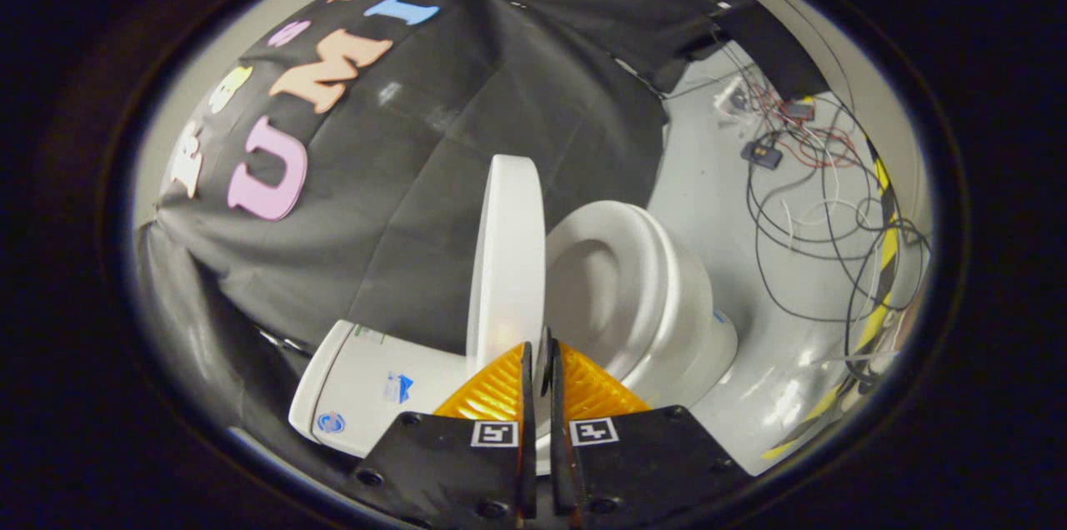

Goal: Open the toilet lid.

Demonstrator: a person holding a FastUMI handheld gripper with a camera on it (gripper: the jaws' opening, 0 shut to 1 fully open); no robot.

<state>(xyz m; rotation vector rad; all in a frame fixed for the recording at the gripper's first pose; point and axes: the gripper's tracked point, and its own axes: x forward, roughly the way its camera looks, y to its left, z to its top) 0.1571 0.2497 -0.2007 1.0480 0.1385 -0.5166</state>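
Observation:
A white toilet stands against the black cloth wall. Its lid [508,255] is raised and seen edge-on, upright between the tank [367,384] and the seat ring [621,280] over the bowl. My gripper [538,351] sits right at the lid's near edge, its fingers closed together with only a thin slit between them. Nothing is held between them. The lid's rim lies just ahead of and slightly to the tank side of the fingertips, partly hidden behind one finger [500,388]. I cannot tell whether they touch it.
Beyond the bowl is a grey floor [717,205] with a tangle of thin cables [821,205] and small black boxes [761,153]. Yellow-and-black tape [884,247] runs along the floor's far edge. Black cloth hangs behind the tank.

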